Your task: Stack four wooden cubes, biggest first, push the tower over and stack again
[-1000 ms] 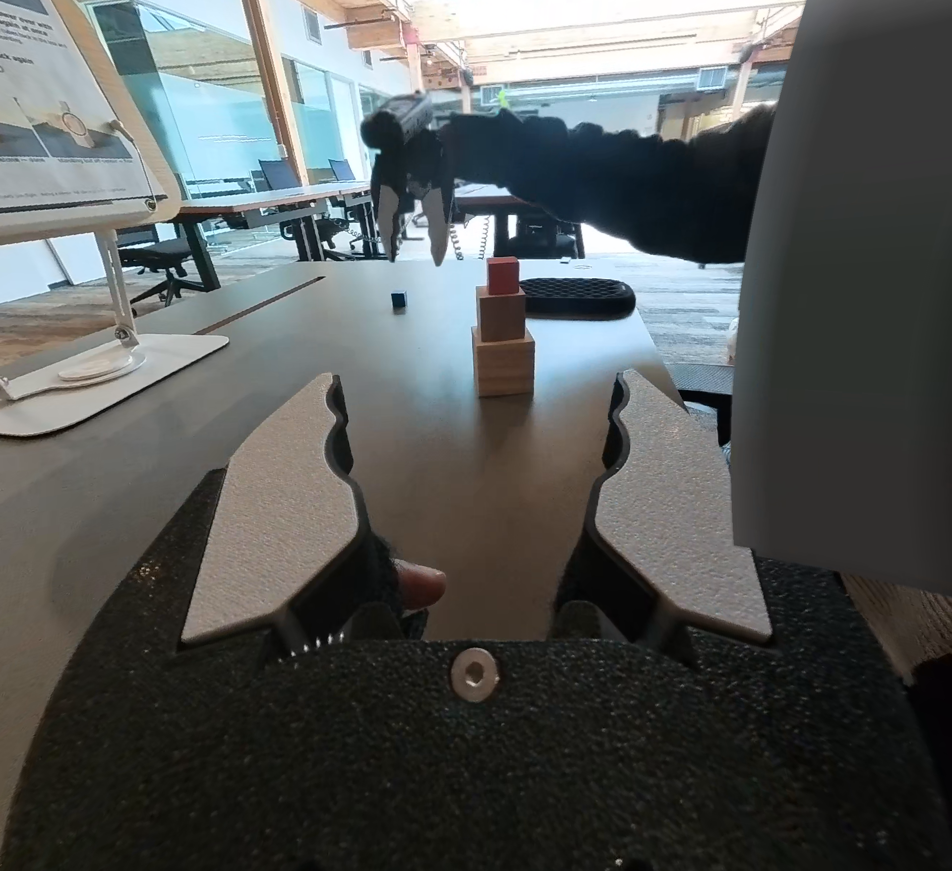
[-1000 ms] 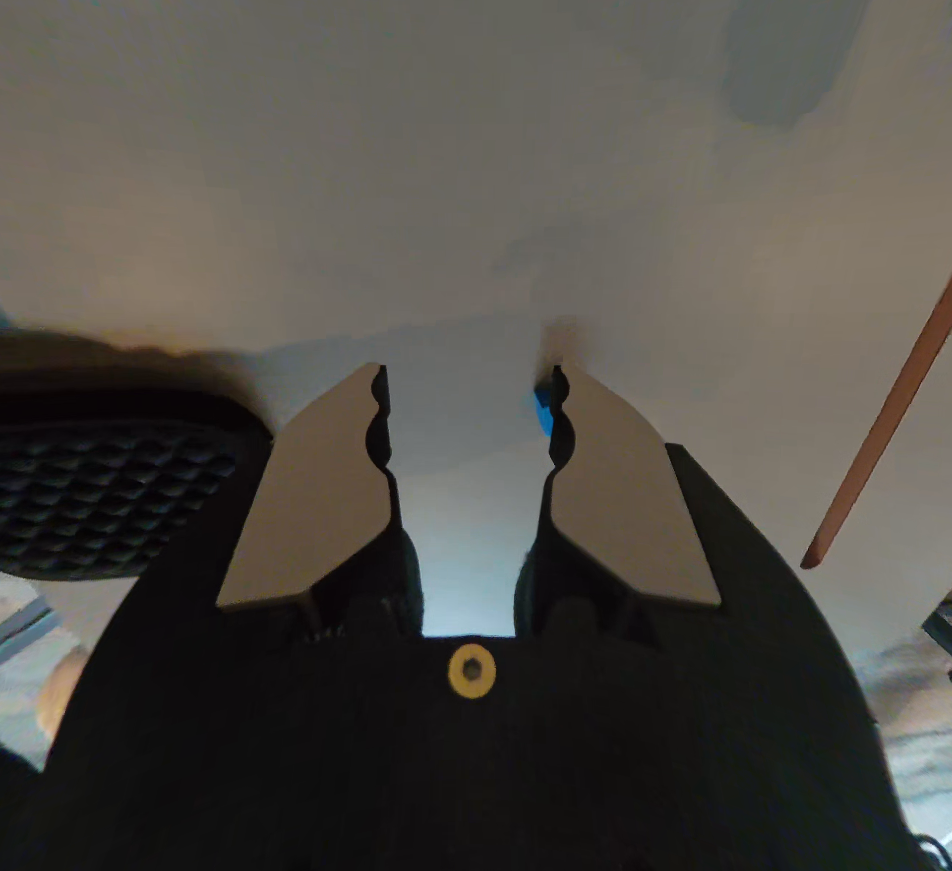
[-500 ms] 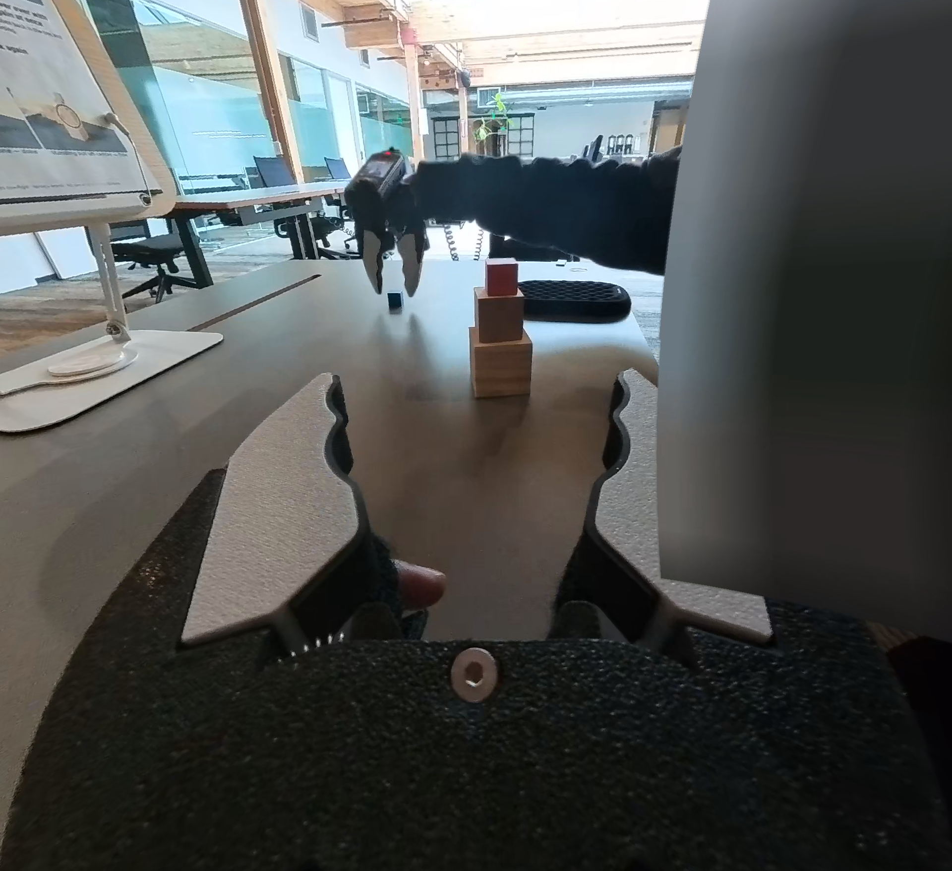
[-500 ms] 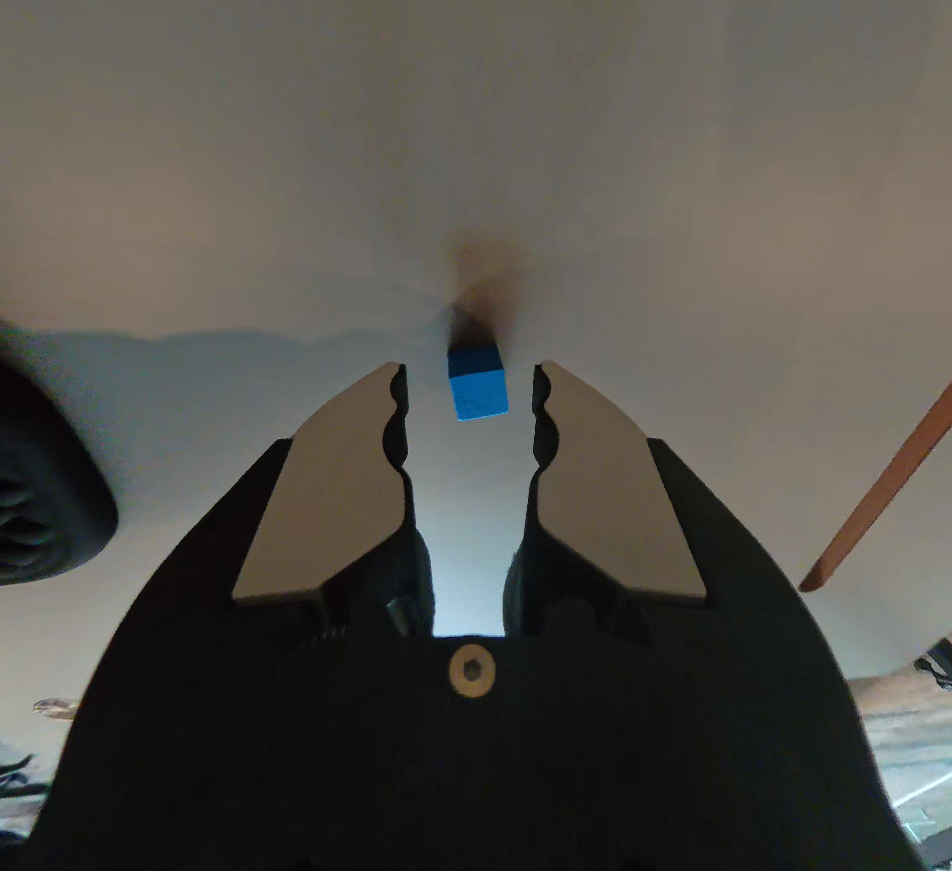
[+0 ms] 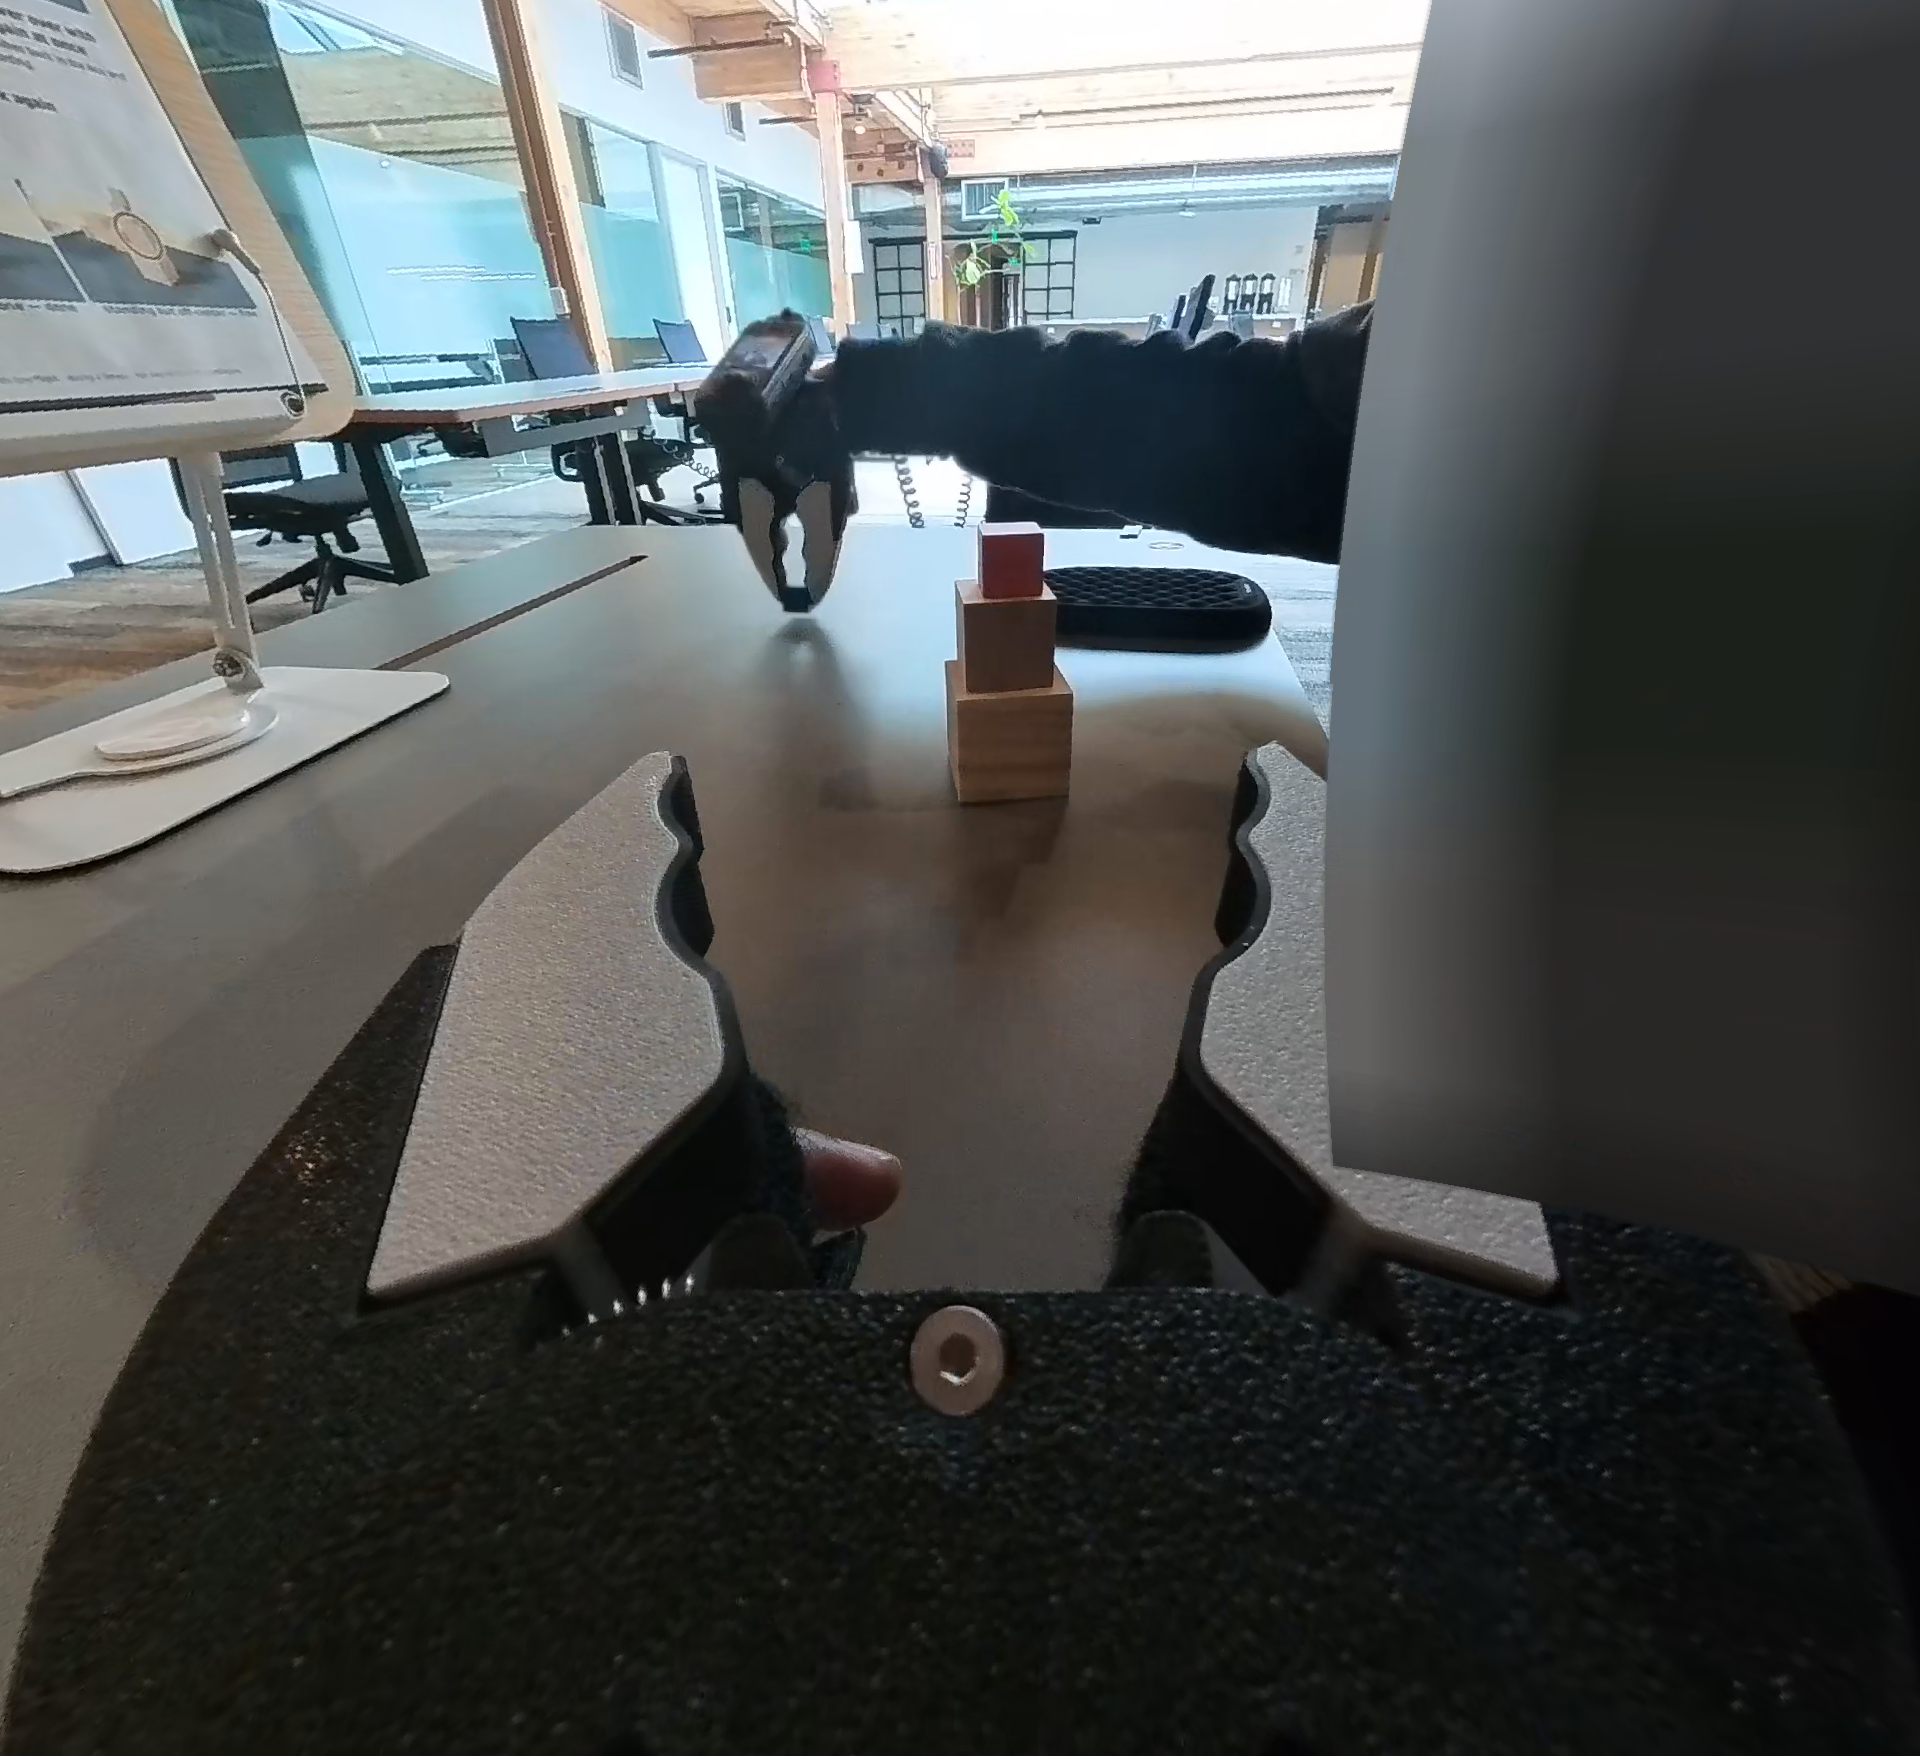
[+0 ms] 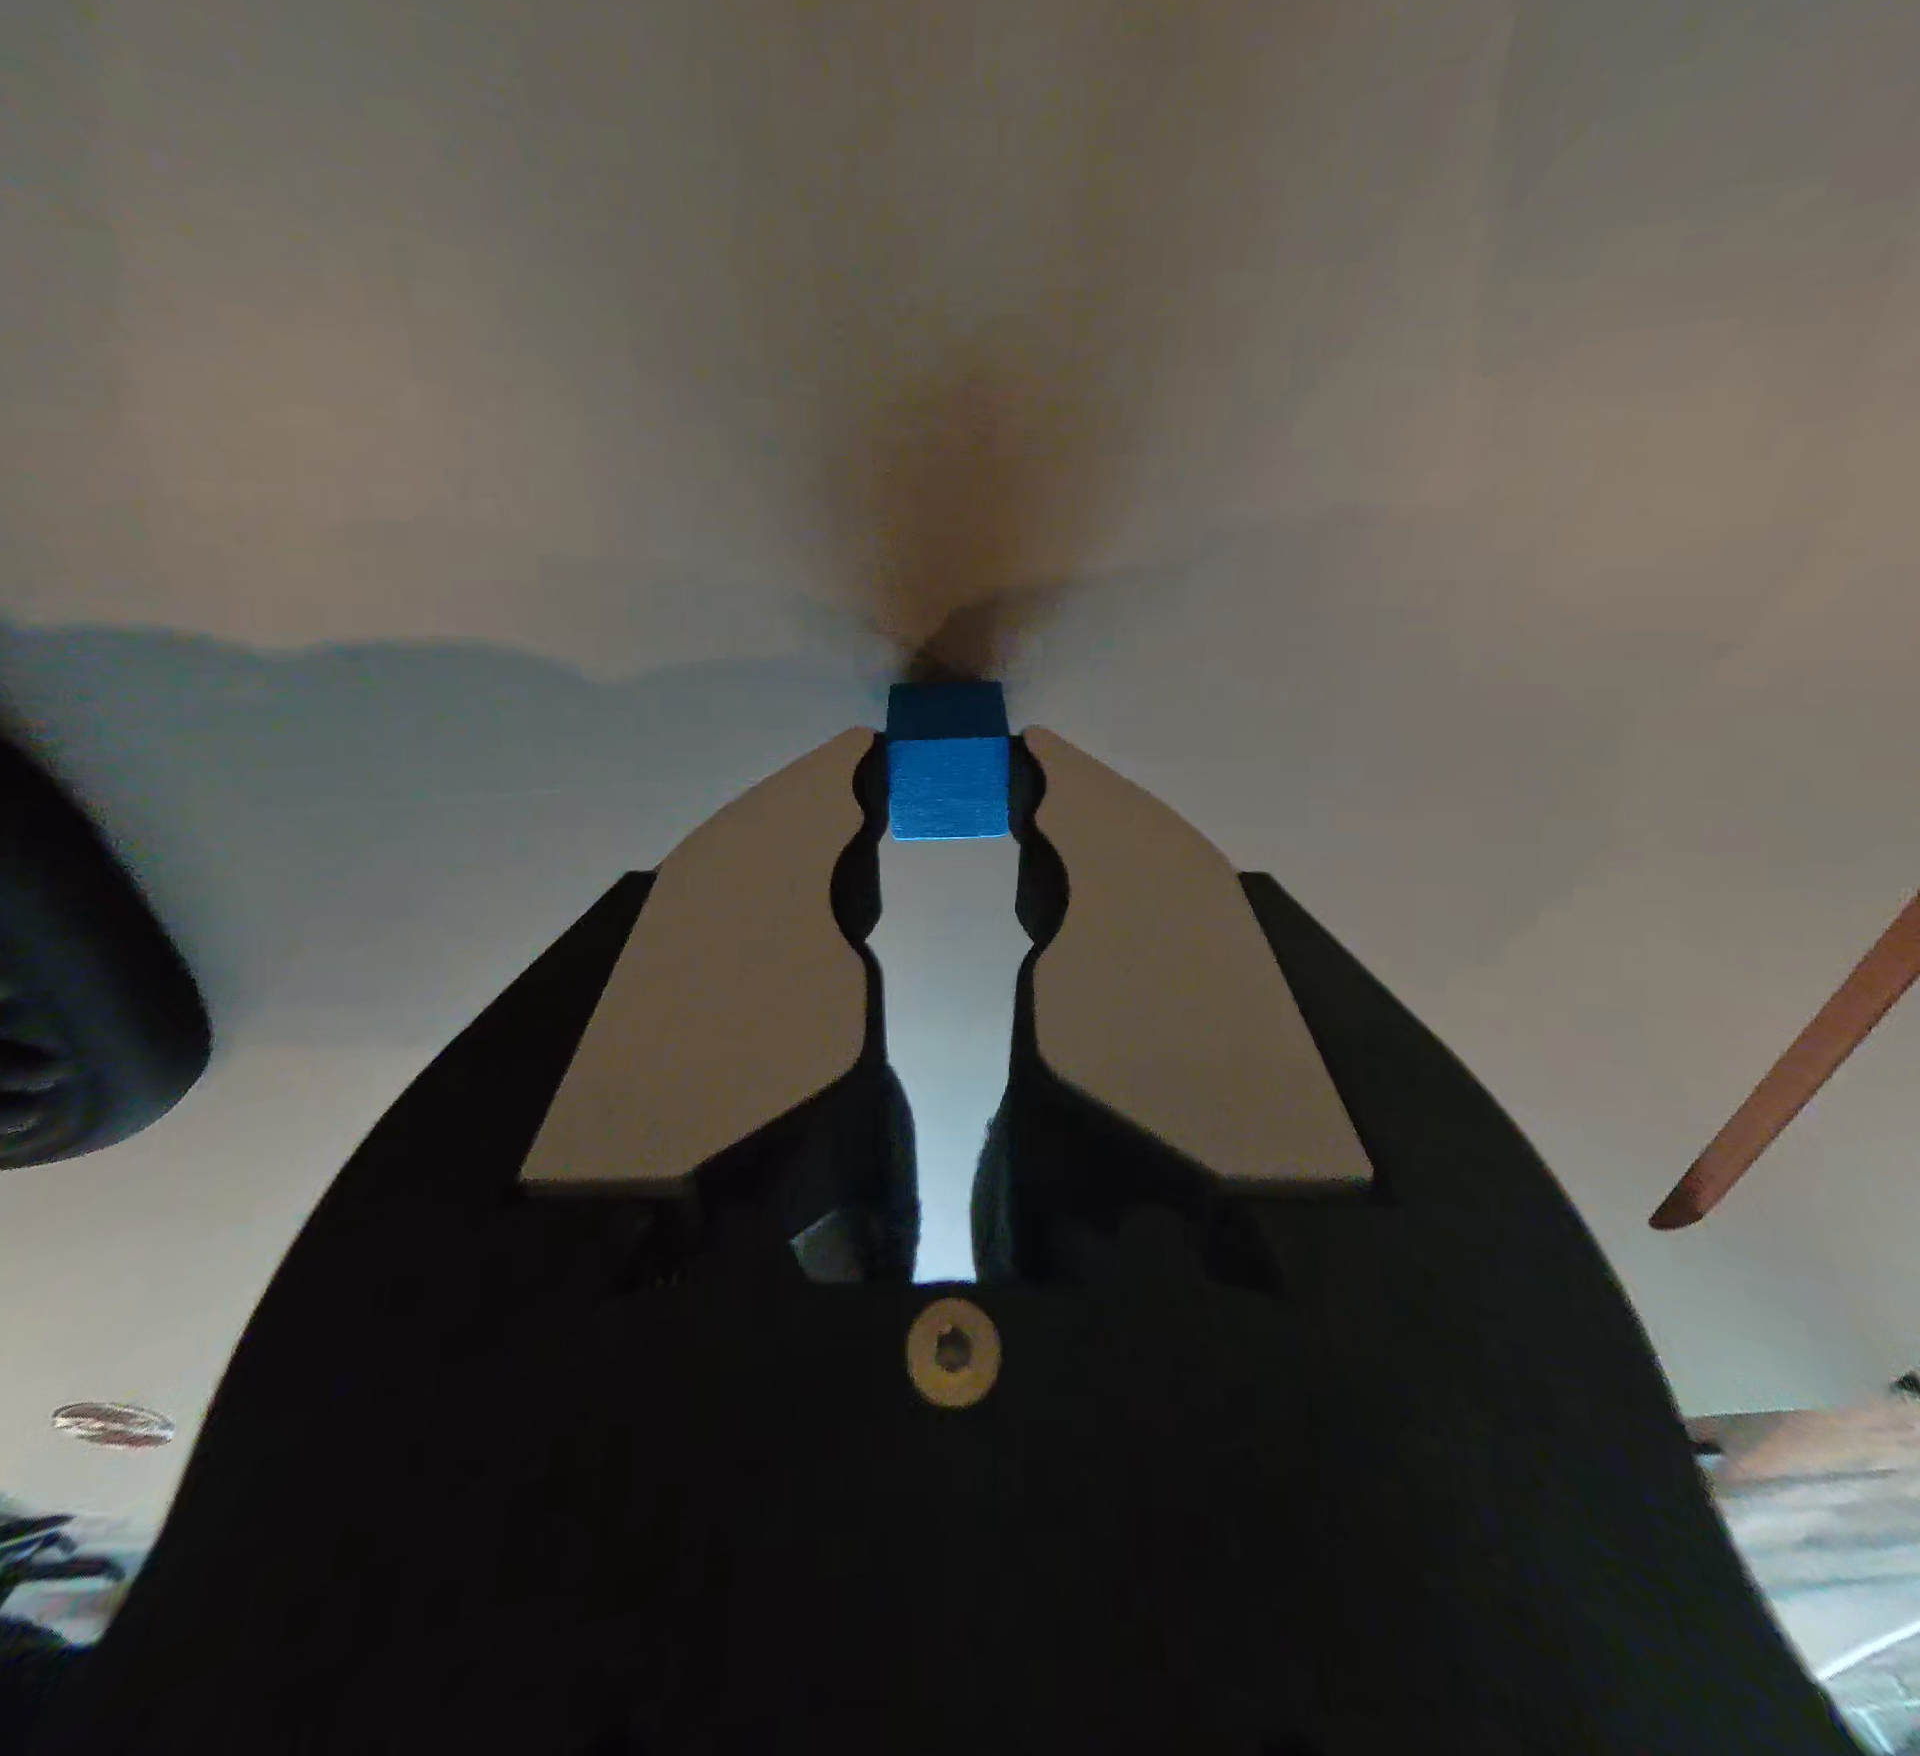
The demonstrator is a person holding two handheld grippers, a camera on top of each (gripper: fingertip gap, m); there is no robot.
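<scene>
We see a dark grey tabletop (image 5: 582, 771) from two cameras, one mounted on each hand-held gripper. In the left wrist view, our left gripper (image 5: 961, 885) sits low near the table's front edge, its two pale grey fingers (image 5: 582, 1010) spread wide with only bare table between them. Beyond it stands a tower of three wooden cubes: a large pale wooden cube (image 5: 1008, 742) at the bottom, a medium brown wooden cube (image 5: 1006, 634) on top of it, and a small red cube (image 5: 1011, 560) on top of that. To the left of the tower, the right gripper (image 5: 796, 600) points down at the table on the end of a dark sleeve (image 5: 1091, 428), and a tiny blue cube (image 5: 796, 603) sits between its tips. In the right wrist view, the right gripper (image 6: 948, 776) has its fingers (image 6: 727, 968) closed against both sides of the tiny blue cube (image 6: 948, 787), pinching it at the tips; whether the cube rests on the table or is just off it, we cannot tell. A black perforated oval pad (image 5: 1153, 600) lies behind the tower. At the left, a white stand (image 5: 223, 719) holds a printed board (image 5: 114, 231)
</scene>
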